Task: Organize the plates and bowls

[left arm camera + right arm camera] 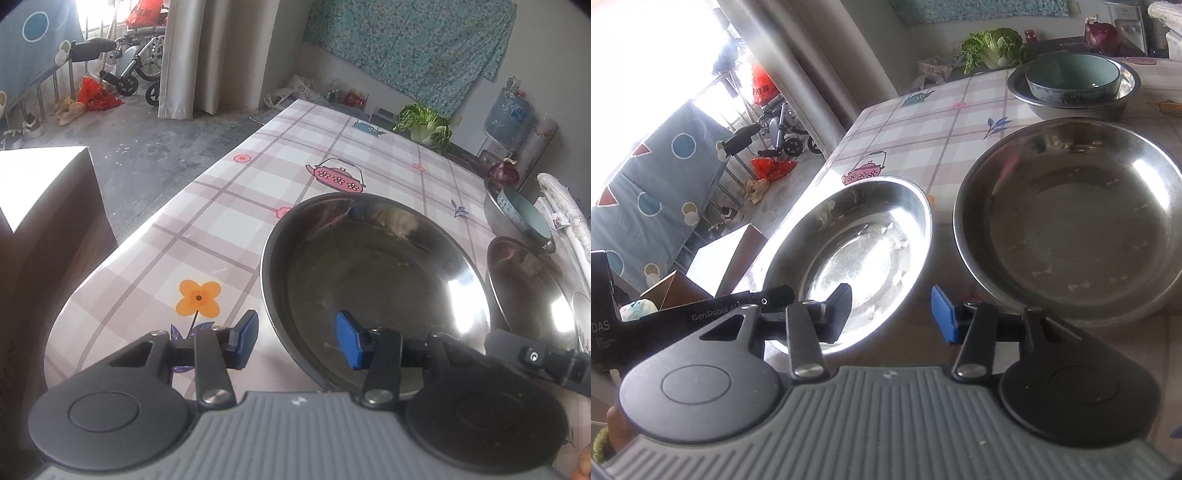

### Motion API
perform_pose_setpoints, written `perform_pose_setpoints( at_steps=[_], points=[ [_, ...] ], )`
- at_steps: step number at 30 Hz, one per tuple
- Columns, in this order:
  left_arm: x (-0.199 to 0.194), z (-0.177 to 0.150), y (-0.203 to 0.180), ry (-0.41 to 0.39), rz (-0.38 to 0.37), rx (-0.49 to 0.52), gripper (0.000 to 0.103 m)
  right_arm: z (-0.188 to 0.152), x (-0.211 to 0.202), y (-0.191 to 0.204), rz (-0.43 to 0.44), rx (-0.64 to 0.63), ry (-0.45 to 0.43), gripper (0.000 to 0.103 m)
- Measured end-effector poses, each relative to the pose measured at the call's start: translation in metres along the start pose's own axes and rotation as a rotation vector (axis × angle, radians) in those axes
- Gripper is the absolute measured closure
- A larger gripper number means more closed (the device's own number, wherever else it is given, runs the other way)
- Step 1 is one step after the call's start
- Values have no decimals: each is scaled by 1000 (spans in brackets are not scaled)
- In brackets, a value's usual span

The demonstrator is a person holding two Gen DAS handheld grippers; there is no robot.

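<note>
Two grey gripper bodies fill the bottom of both views. Left gripper [295, 341]: jaws apart, straddling the near rim of the left steel plate [373, 291], one blue pad outside over the cloth, the other inside above the dish; I cannot tell whether either touches the metal. Right gripper [890, 314]: jaws apart, nothing between them, poised over the gap between the two plates.

Behind them, the table [258, 206] runs to the upper right under a checked cloth. The left steel plate sits centre-left in the right view, the right steel plate [1075, 218] just beside it. In the upper right, a steel basin [1071, 99] holds a teal bowl [1071, 79]. Beyond it lie a cabbage [991, 46] and a red onion [1102, 37].
</note>
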State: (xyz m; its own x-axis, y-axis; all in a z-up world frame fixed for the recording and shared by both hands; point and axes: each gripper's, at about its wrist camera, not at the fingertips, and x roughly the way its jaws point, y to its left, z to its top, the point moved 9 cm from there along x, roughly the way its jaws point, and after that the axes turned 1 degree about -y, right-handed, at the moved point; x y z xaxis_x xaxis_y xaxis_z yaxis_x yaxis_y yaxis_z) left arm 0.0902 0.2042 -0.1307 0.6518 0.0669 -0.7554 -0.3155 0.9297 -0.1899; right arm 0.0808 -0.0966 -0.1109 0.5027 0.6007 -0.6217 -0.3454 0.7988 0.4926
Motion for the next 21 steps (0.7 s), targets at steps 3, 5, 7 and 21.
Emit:
perform_pose_setpoints(
  at_steps=[3, 5, 7, 21],
  points=[
    [4, -2, 0, 17, 16, 14, 74, 4, 11, -5, -23, 9, -8, 71],
    [6, -4, 1, 28, 28, 15, 82, 6, 17, -10, -23, 35, -9, 84],
    [5, -5, 1, 25, 21, 5, 84, 7, 22, -14, -25, 46, -8, 88],
    [-8, -24, 4, 30, -96, -29, 87, -18, -1, -20, 21, 52, 20, 91]
  ],
)
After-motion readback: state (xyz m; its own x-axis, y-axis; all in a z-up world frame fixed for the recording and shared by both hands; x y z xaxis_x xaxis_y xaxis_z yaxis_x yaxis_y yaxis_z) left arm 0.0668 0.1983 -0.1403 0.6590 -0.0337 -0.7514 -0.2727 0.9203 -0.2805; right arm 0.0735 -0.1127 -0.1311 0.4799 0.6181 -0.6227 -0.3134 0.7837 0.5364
